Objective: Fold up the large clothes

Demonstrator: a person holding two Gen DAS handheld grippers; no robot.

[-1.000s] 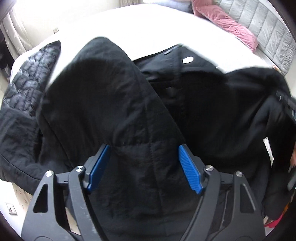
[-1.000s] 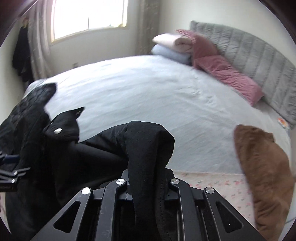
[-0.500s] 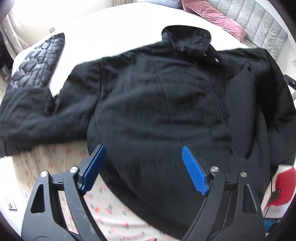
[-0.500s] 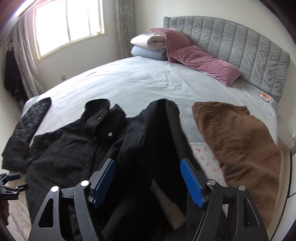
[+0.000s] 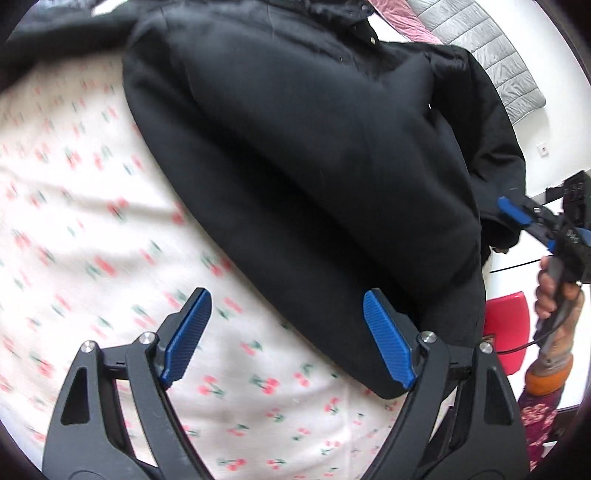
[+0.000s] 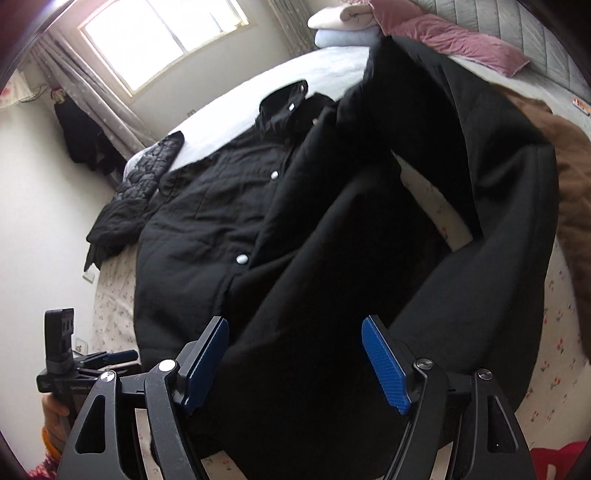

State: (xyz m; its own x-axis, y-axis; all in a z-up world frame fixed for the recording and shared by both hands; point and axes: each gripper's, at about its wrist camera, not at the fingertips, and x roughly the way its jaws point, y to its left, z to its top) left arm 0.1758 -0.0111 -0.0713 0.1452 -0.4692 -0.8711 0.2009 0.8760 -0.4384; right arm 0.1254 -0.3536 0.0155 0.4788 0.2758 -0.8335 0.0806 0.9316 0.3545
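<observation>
The black coat (image 6: 207, 221) lies spread front-up on the bed (image 5: 74, 206), over a cherry-print sheet, with its collar toward the grey headboard (image 6: 535, 33) and white snaps showing down the front. One side of it is heaped in a thick fold near the bed's edge. The left gripper (image 5: 284, 336) hangs above the sheet just beside the coat's hem, its blue pads (image 5: 188, 332) wide apart with nothing between them. The right gripper (image 6: 295, 363) hovers over the folded side of the coat, jaws also spread and not pressing the cloth below. A brown garment (image 6: 569, 184) lies beside the coat, a quilted black one (image 6: 147, 173) at its other side, and pink pillows (image 6: 461, 37) rest by the headboard.
</observation>
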